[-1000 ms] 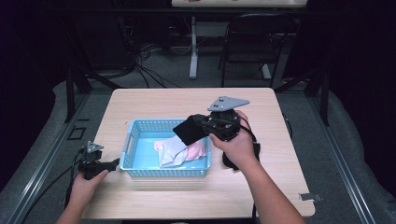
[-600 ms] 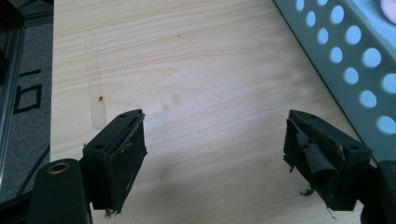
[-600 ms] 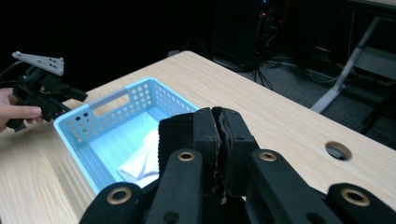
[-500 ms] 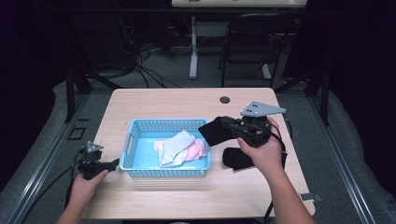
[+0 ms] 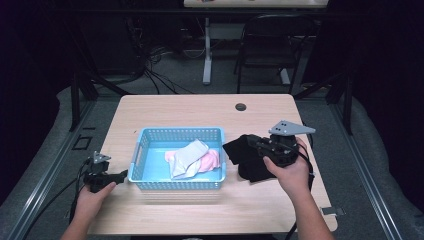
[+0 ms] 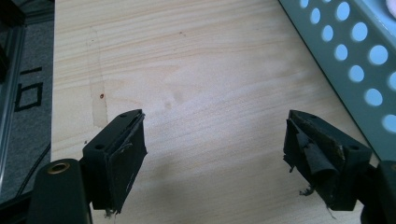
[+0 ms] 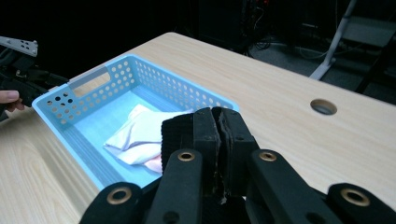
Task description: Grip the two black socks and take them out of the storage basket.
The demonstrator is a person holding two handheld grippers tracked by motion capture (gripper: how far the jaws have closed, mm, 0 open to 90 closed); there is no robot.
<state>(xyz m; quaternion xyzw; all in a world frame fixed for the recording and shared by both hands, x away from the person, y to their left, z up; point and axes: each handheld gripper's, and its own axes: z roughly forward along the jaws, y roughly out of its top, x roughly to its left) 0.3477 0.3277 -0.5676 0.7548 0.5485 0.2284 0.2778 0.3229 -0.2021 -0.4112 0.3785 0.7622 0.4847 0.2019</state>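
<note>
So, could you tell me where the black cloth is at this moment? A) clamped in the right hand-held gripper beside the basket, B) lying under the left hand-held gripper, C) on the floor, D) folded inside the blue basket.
A: the right hand-held gripper has its jaws shut on the black cloth, just outside the blue basket's right wall, while the left hand-held gripper stands open over bare wood.

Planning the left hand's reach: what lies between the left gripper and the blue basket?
Bare wood. In the high view, the left gripper sits just left of the blue basket; the left gripper view shows plain tabletop between its open jaws.
</note>
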